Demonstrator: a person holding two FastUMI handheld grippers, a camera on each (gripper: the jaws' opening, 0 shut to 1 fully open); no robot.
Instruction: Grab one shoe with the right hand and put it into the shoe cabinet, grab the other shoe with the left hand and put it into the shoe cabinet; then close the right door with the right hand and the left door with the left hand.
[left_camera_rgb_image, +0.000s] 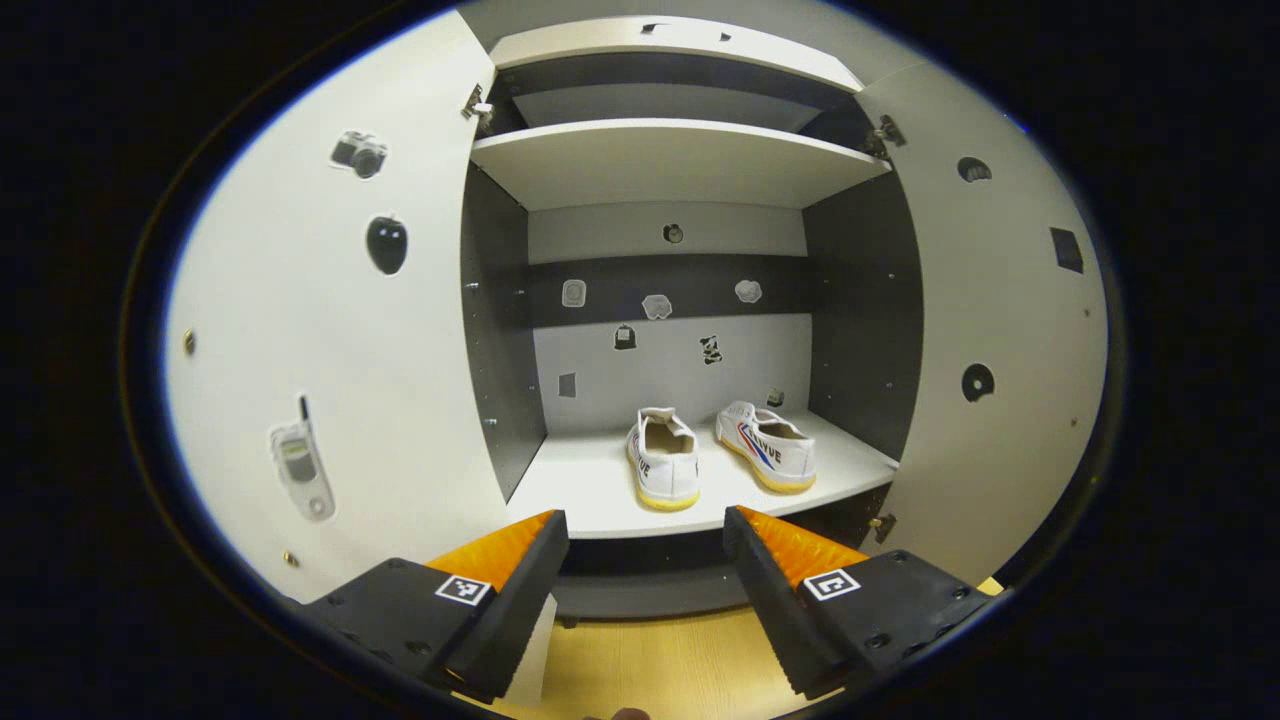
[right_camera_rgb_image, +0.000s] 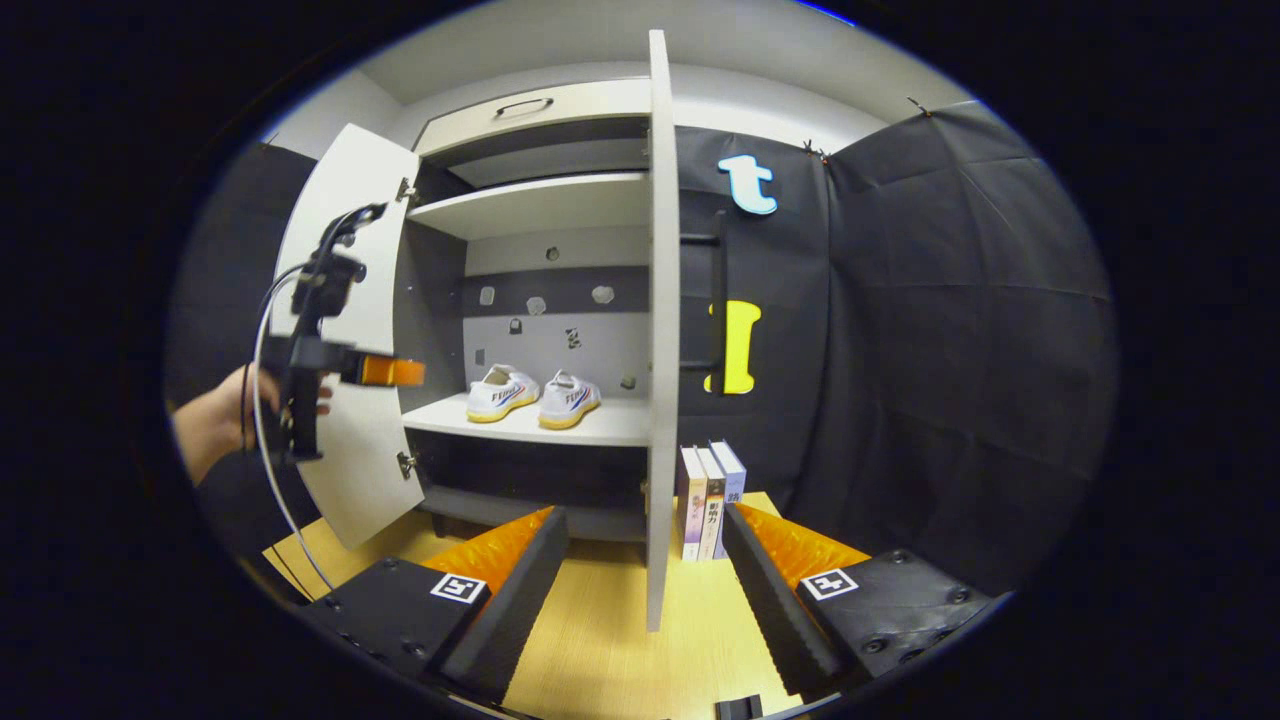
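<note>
Both shoes (left_camera_rgb_image: 715, 452) sit on the cabinet (left_camera_rgb_image: 690, 165) shelf, so storing looks done; right gripper (right_camera_rgb_image: 645, 560) faces the right door's (right_camera_rgb_image: 657, 330) edge, fingers apart and empty, likely to push it; left gripper (left_camera_rgb_image: 645, 565) likewise open.

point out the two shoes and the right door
left shoe (left_camera_rgb_image: 663, 460), left gripper view, on its heel
right shoe (left_camera_rgb_image: 770, 447), left gripper view, on its striped side
right door (right_camera_rgb_image: 658, 330), right gripper view, on its edge facing the camera

Left claw (left_camera_rgb_image: 646, 535) open, empty; right claw (right_camera_rgb_image: 645, 535) open, apparently empty.
</note>
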